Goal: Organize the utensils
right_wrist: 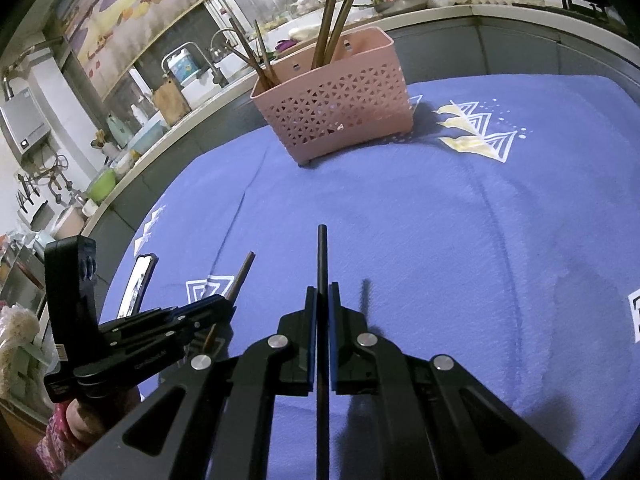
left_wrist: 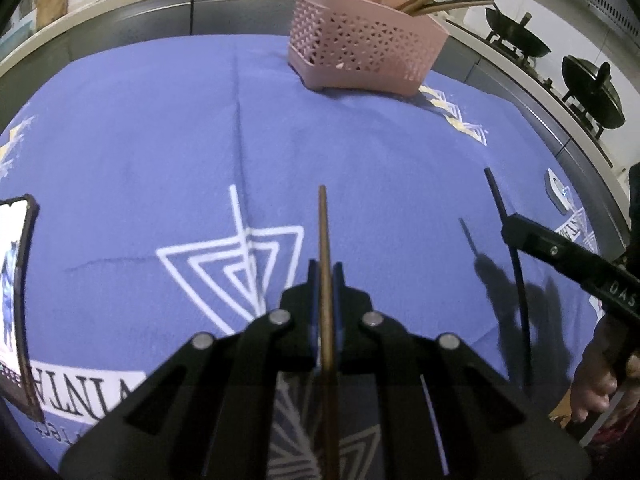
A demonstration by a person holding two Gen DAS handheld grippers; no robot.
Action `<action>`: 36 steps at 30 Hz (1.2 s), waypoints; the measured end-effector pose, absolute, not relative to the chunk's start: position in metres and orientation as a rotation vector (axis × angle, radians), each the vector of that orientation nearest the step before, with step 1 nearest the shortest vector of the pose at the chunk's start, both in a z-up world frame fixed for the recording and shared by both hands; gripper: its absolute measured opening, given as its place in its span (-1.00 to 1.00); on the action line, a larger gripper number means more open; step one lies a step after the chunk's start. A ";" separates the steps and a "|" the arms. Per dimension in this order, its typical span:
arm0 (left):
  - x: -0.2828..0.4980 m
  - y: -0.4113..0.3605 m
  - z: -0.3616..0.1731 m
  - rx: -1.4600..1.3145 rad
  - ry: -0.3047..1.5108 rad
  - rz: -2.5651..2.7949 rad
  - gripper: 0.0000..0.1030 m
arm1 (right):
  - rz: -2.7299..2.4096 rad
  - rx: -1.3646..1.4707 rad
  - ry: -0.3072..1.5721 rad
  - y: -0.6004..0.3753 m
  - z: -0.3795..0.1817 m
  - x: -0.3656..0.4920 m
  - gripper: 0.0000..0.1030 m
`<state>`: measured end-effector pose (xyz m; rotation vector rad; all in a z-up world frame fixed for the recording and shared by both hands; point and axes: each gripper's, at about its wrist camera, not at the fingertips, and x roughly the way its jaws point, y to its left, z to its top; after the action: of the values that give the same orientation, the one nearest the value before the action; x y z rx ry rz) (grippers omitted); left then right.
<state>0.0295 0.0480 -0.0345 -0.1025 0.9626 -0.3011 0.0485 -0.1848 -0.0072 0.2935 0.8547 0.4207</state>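
Two hand-held claws hover over a tabletop (left_wrist: 160,128) draped in a blue printed cloth (right_wrist: 440,240), each clamped on a single chopstick. The left claw (left_wrist: 325,276) has its jaws drawn together on a brown chopstick (left_wrist: 323,232), which runs straight out between the pads and ends in the air above a white triangle print near the middle of the cloth. The right claw (right_wrist: 322,300) is likewise closed tight on a black chopstick (right_wrist: 322,256), its tip pointing toward the far edge of the tabletop. In the left wrist view the right claw (left_wrist: 508,228) enters from the right edge with the black chopstick (left_wrist: 500,200) crossing it; in the right wrist view the left claw (right_wrist: 230,306) sits at the near left, the brown chopstick (right_wrist: 243,272) slanting up from it.

A pink basket (right_wrist: 340,96) with a pierced triangle pattern stands near the far edge of the tabletop, well apart from both claws, with several brown chopsticks (right_wrist: 328,12) standing tilted inside it.

A phone (left_wrist: 16,280) with a lit screen lies near the left edge. A hand (left_wrist: 596,384) shows at the right edge of the left wrist view, apparently gripping the right claw's handle, though the frame cuts most of it off.
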 end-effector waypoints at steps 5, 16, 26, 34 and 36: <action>0.029 0.050 -0.035 -0.112 0.954 -0.310 -0.89 | 0.417 0.290 0.863 -0.182 -0.008 0.049 -0.89; 0.026 0.052 -0.036 -0.124 0.947 -0.317 -0.88 | 0.418 0.281 0.878 -0.176 -0.013 0.052 -0.89; 0.025 0.052 -0.037 -0.135 0.939 -0.318 -0.87 | 0.416 0.261 0.891 -0.170 -0.015 0.053 -0.90; 0.025 0.055 -0.037 -0.148 0.935 -0.326 -0.87 | 0.378 0.185 0.902 -0.161 -0.020 0.052 -0.89; 0.025 0.055 -0.038 -0.150 0.933 -0.326 -0.87 | 0.368 0.170 0.915 -0.161 -0.023 0.053 -0.89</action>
<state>0.0245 0.0547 -0.0376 -0.1498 0.9327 -0.3265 0.0529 -0.1606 -0.0234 0.1705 0.9146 0.3680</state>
